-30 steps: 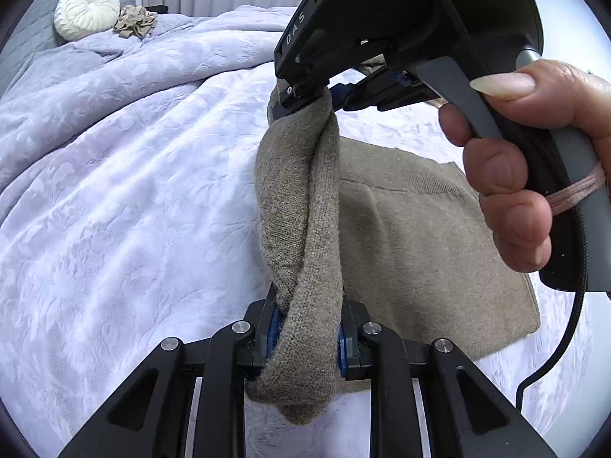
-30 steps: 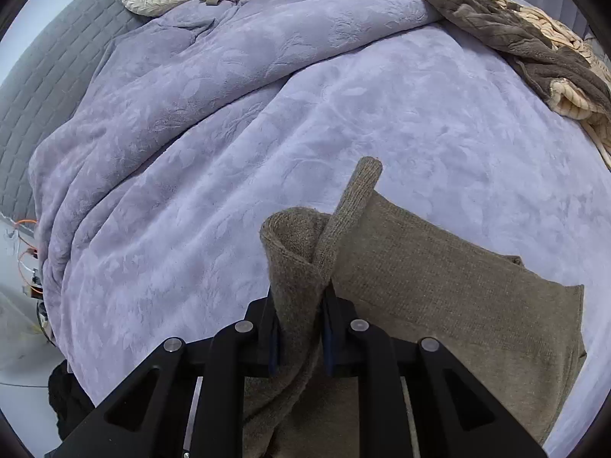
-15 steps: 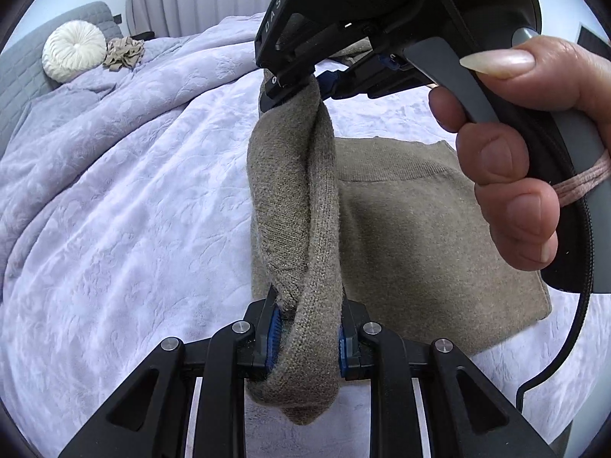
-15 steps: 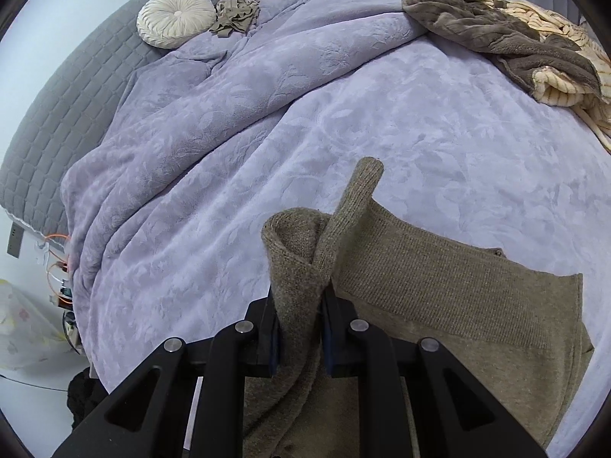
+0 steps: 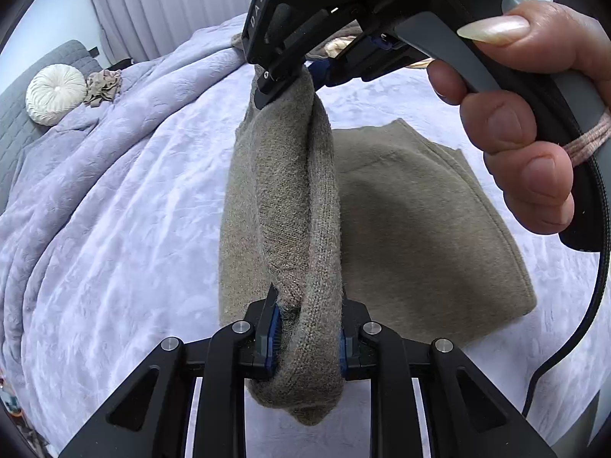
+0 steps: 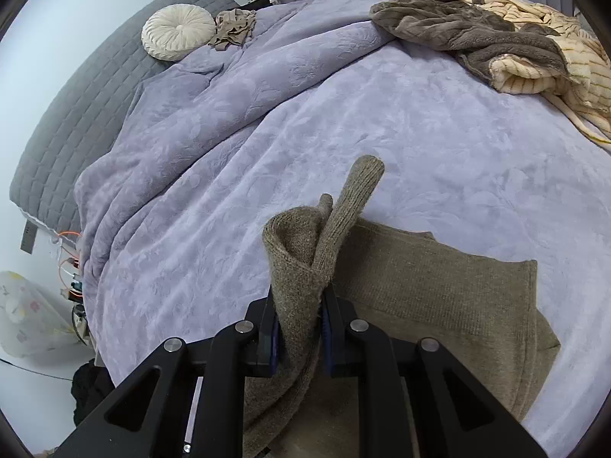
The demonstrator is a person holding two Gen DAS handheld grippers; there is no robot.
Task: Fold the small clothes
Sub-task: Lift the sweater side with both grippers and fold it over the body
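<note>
- While the taupe knit garment (image 5: pixel 412 221) lies partly flat on the lavender bedspread (image 5: pixel 114 210) at the centre and right of the left wrist view, one edge of it rises as a bunched band up the middle of the frame.
- Left gripper (image 5: pixel 307 339), bottom centre: jaws clenched on the lower end of that band, with a fold of knit sagging below them.
- Right gripper (image 6: pixel 299 334): jaws clamped on the other end, a ribbed tip (image 6: pixel 362 179) poking up past them; in the left view it hangs at the top, gripped by the right hand (image 5: pixel 534 114).
- Against half a second ago, the band is lifted higher, the flat part sits lower in the left view, and both views now take in more of the far wall and curtain.
- Round cream cushion (image 6: pixel 177 36) and a crumpled beige cloth (image 6: pixel 233 28) sit touching at the upper left, by the grey quilted headboard (image 6: pixel 72 110).
- Brown fleece and cream striped blankets (image 6: pixel 496 45) are heaped at the upper right.
- Right gripper's body hides the far end of the bed in the left view.
</note>
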